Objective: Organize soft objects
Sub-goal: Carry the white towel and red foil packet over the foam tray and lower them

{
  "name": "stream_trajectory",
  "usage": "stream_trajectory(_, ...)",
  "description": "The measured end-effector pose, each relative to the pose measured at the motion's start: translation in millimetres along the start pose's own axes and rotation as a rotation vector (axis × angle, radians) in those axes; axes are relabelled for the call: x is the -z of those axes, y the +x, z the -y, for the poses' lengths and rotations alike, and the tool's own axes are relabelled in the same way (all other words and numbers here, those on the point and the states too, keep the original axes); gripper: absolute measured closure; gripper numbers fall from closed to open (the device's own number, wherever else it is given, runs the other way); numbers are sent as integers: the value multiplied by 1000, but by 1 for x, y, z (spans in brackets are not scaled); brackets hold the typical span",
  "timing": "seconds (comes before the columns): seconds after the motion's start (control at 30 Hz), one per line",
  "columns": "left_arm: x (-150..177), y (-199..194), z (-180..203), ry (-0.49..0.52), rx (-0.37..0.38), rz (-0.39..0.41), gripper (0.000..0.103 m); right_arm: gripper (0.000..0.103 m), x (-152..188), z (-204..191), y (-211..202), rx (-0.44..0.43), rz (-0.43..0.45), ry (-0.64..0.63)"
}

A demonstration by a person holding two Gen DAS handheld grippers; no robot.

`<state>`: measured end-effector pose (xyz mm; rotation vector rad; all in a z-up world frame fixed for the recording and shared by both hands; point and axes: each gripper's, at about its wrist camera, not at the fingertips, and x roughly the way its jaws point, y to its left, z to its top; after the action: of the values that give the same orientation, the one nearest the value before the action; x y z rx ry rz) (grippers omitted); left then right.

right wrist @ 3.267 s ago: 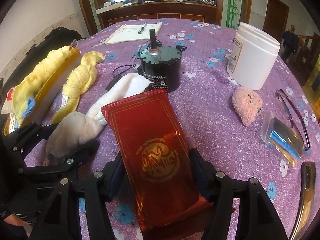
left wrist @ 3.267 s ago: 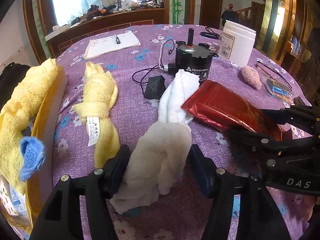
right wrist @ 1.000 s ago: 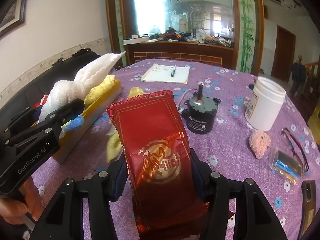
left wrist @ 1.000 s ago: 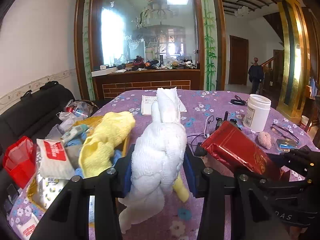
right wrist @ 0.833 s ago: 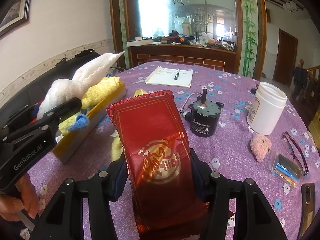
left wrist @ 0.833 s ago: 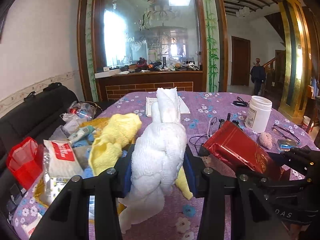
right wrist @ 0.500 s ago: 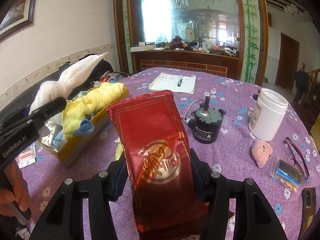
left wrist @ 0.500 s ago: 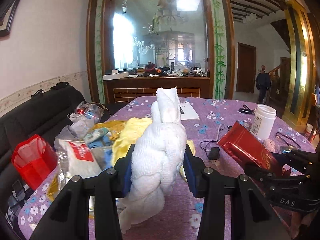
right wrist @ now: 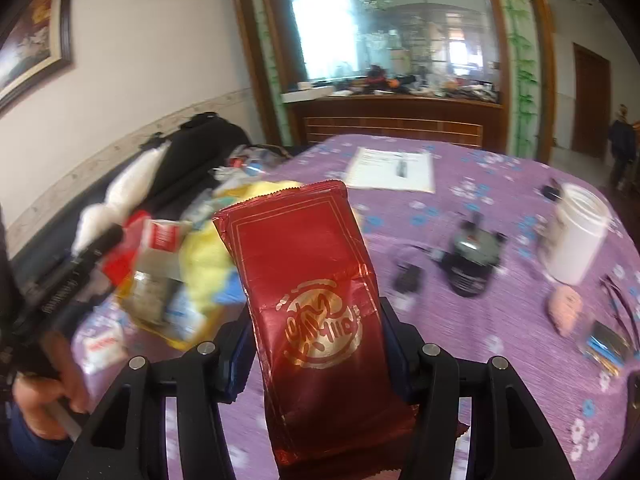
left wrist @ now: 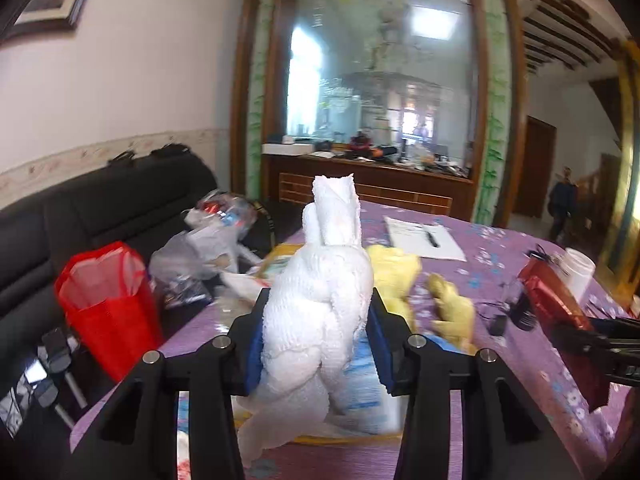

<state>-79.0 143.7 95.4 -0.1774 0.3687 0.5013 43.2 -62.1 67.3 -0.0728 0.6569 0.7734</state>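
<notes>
My left gripper (left wrist: 318,344) is shut on a white rolled towel (left wrist: 320,300) and holds it upright in the air over the left end of the purple table (left wrist: 516,248). The towel also shows blurred in the right wrist view (right wrist: 120,192). My right gripper (right wrist: 316,344) is shut on a red foil packet (right wrist: 308,292), held above the table; it shows at the right of the left wrist view (left wrist: 556,308). Yellow towels (left wrist: 400,276) lie on the table and in the yellow box (right wrist: 176,336) at the left.
A black motor (right wrist: 474,260), a white jar (right wrist: 576,236), a pink plush (right wrist: 566,308), glasses (right wrist: 620,300) and a notepad with pen (right wrist: 392,170) lie on the table. A red bag (left wrist: 108,304) and plastic bags sit on the black sofa (left wrist: 60,232).
Both grippers have lifted their loads off the table and swung left. The left one has moved toward the sofa end, over the box. The views are now motion blurred.
</notes>
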Motion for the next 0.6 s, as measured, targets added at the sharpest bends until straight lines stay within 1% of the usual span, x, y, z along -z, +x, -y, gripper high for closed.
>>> stream_trajectory(0.13,0,3,-19,-25,-18,-7,59,43,-21,-32,11,-51,-2,-8)
stream_trajectory(0.27,2,7,-26,-27,-17,-16,59,43,-41,-64,27,-89,-2,-16)
stream_trajectory(0.37,4,12,-26,-13,-26,-23,59,43,-50,-82,41,-82,-3,-31)
stream_trajectory(0.47,8,23,-21,9,-39,-42,59,43,-56,-92,60,-78,-27,-21)
stream_trajectory(0.6,13,39,-23,5,-41,-80,59,43,-62,-93,85,-72,-63,21)
